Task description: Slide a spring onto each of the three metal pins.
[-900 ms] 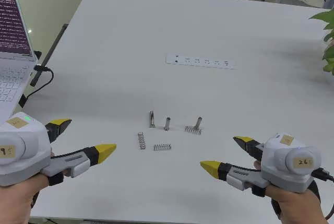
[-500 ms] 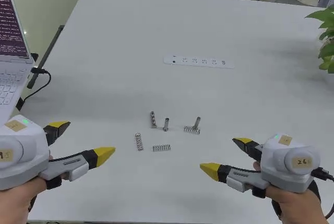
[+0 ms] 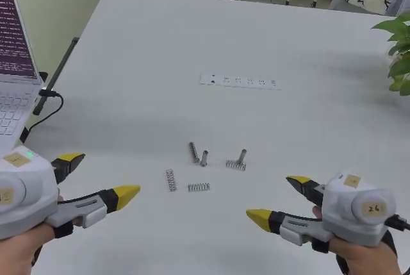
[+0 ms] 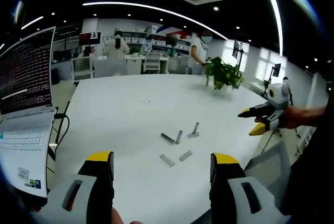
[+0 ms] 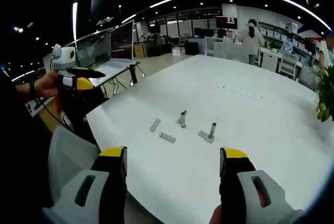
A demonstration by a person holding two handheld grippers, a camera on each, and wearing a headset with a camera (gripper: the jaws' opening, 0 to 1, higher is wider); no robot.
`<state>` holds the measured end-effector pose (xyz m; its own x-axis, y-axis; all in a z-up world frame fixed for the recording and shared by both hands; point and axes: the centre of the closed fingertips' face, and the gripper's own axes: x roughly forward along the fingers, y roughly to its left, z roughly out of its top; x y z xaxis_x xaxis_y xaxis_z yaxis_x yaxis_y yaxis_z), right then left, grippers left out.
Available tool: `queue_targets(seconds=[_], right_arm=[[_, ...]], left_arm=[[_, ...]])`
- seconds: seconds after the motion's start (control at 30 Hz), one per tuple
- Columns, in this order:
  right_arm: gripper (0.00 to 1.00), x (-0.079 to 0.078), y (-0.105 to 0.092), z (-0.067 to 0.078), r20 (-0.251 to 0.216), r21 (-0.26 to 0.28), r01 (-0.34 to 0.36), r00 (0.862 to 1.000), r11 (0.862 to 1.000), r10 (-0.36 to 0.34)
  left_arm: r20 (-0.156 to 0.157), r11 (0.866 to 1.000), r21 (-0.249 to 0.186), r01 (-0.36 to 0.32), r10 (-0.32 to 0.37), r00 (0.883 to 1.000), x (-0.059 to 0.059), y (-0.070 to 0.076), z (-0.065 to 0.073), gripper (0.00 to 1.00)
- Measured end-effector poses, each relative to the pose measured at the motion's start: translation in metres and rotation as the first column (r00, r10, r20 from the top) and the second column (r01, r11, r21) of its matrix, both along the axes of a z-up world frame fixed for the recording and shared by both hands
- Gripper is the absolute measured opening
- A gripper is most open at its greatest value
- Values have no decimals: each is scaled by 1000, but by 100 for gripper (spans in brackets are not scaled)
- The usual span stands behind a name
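Left gripper: my left gripper is at the lower left of the head view. Its yellow-tipped jaws are spread wide with nothing between them.
Right gripper: my right gripper is at the lower right, jaws likewise wide apart and holding nothing.
Pins: all three sit on the white table just below the centre of the head view, between my two grippers and above them in the frame. The lying pin is flat on its side, the middle pin stands upright just right of it, and the right pin stands upright further right.
Springs: none is on a pin. The left spring and the middle spring lie loose just below the pins. The right spring lies at the foot of the right pin; I cannot tell whether they touch.
Surroundings: a power strip lies above centre, a laptop is at the left edge and a plant at the right edge.
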<state>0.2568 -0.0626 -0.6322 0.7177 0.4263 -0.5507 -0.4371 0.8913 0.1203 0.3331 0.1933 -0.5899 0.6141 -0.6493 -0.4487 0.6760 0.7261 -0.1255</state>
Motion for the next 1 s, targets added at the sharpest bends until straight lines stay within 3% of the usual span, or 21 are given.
queue_targets(seconds=[0.6, 1.0], right_arm=[[72, -1, 0, -3, 1, 1, -8, 1000, 1000, 8], [76, 0, -3, 1, 38, 13, -34, 999, 999, 34]], left_arm=[[6, 1000, 8, 16, -16, 1000, 0, -3, 0, 73], [31, 990, 63, 123, -125, 992, -10, -23, -4, 75]])
